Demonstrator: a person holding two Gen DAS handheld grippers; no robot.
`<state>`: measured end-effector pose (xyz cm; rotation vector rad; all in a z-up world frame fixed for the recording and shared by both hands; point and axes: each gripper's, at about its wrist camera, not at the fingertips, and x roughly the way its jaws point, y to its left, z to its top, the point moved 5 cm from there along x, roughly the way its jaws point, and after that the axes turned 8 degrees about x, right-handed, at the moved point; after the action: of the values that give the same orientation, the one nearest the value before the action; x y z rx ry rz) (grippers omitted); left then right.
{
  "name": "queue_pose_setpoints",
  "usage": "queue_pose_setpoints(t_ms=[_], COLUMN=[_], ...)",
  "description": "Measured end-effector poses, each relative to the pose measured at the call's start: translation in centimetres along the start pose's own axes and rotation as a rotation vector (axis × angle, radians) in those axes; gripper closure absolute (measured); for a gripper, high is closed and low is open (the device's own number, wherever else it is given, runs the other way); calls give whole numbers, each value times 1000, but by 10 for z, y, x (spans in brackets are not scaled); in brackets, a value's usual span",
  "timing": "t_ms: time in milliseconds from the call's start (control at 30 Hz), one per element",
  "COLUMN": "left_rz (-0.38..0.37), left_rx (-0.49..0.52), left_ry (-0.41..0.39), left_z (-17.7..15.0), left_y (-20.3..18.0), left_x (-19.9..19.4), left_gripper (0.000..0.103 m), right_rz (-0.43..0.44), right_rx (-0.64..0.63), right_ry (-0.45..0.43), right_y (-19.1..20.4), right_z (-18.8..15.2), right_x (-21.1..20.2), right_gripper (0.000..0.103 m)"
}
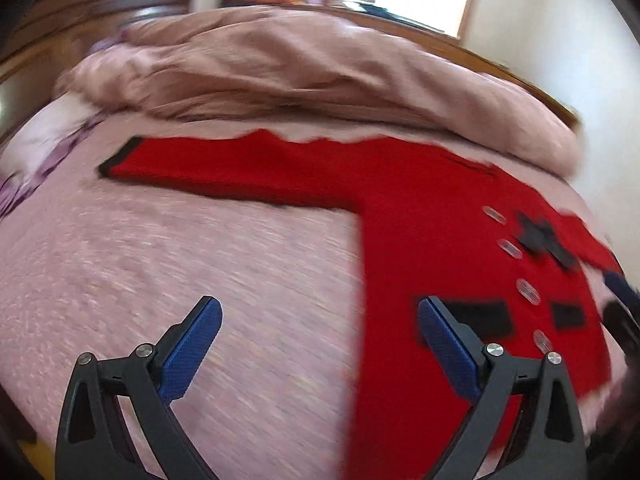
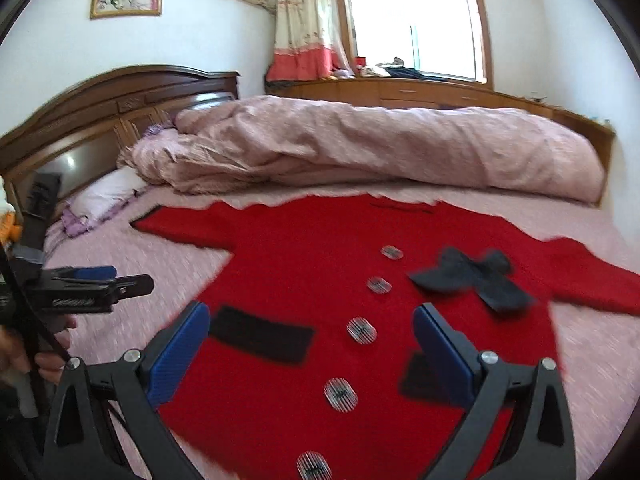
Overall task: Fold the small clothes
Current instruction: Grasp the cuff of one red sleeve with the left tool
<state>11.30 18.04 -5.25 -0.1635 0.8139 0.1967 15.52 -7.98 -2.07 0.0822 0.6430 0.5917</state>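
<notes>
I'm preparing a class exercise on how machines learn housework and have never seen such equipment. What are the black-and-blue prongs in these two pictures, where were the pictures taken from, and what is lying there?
No robot here: a person holds a two-finger gripper in each hand, each with a wide-angle camera looking along its fingers. One picture comes from the left gripper, the other from the right gripper. Both stand open and hold nothing. The right view also catches the left gripper from the side. On the pink bed a red cardigan lies spread flat, sleeves out, with clear buttons, black pockets and a black bow. A rumpled quilt lies behind.
</notes>
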Motion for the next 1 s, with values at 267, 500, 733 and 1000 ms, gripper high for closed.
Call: queue_pose_setpoints(t_ms=[267,500,733,1000], left_rz=[106,58,16,149], left_rx=[-239,-605,-727,-705], left_ry=[-8,-6,-68,-60], left_z=[42,53,73,78], left_y=[146,269,309,336], left_x=[58,114,141,153], left_gripper=[9,9,10,91], right_rz=[74,0,-35,-83], right_rx=[128,87,180,223], right_ry=[30,18,16,103], right_y=[3,-32,-77,-96], right_z=[35,38,48,25], right_x=[82,85,85,105], right_gripper=[0,0,0,0])
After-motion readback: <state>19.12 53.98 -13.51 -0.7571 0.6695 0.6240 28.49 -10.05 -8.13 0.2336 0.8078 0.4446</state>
